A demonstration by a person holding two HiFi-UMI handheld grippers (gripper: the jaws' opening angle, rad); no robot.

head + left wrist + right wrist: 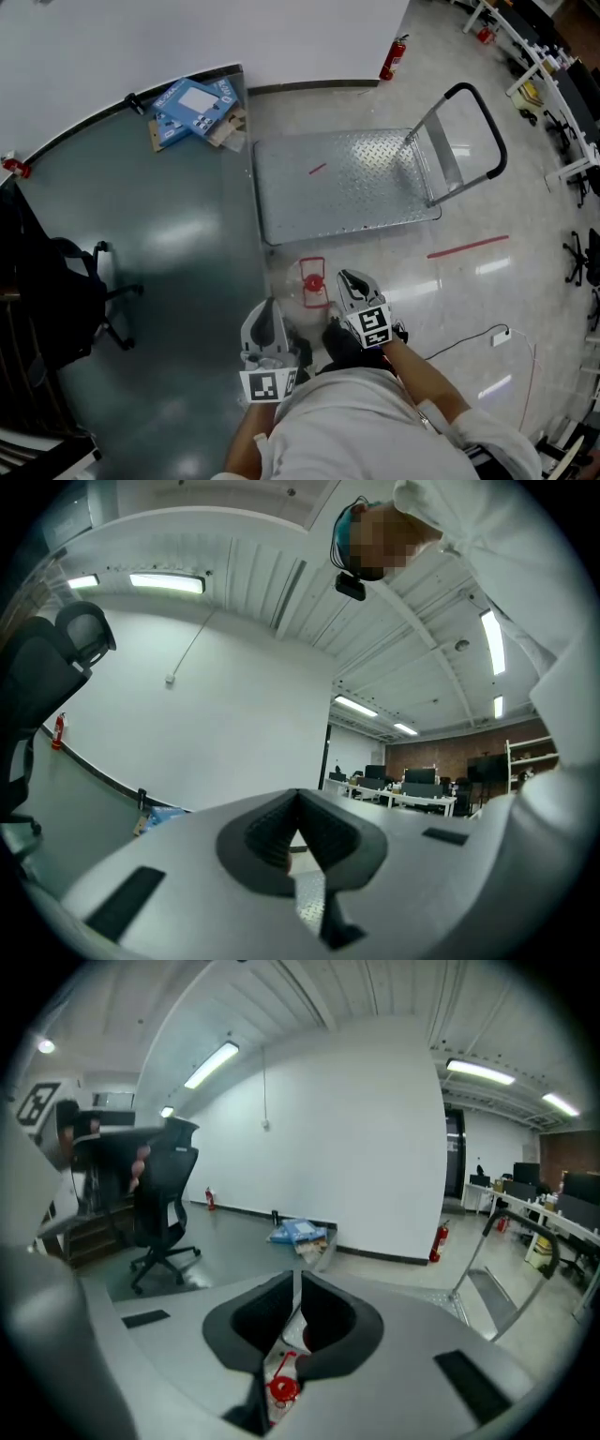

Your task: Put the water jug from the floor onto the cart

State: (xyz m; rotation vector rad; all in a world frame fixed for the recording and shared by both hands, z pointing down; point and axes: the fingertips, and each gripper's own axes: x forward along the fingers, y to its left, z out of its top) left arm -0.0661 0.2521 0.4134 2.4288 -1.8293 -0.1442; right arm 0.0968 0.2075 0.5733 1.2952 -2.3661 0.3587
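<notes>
On the floor just short of the cart [347,183], the water jug [312,281] stands near both claws. The left claw [271,314] and right claw [351,279] are closed, holding nothing; each should open, then grip what seems a red handle.

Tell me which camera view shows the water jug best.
The head view: the water jug stands on the floor in front of the cart, seen from above. The right gripper view shows only its red cap below the jaws. The left gripper view shows no jug that I can make out.
</notes>
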